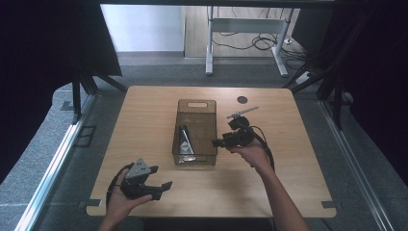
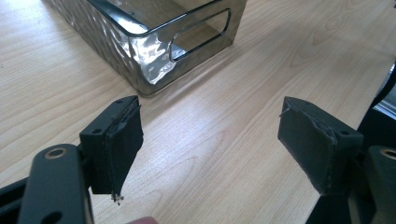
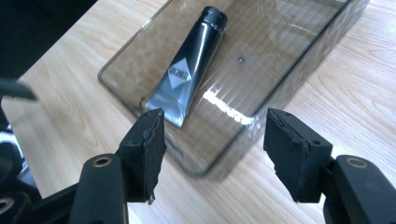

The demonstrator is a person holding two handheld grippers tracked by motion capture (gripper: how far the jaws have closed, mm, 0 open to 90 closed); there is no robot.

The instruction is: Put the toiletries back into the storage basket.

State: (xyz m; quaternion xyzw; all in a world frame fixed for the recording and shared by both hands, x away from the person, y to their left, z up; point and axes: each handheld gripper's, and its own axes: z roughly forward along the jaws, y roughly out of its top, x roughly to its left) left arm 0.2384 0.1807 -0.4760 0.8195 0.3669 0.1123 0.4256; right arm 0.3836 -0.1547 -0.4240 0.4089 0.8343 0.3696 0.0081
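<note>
Right now the tube (image 3: 191, 65) lies flat on the floor of the smoky see-through bin (image 1: 194, 107) at the middle of my table (image 1: 144, 110). It is slim and dark grey with a soft sheen, a black screw cap at one end, a flattened crimped tail at the other, and a pale diamond label whose print I cannot read. The bin is a long plastic box with rippled walls, rounded corners and a slot handle cut into each short end; the table is pale wood grain. My right gripper (image 3: 215, 149) hangs just over the bin's near edge, its jaws spread wide with nothing between them. My left gripper (image 2: 210, 140) sits low near the table's front, jaws likewise apart and empty. Their black pads are frayed at the edges. From the left gripper view the bin is cut off by the frame.
</note>
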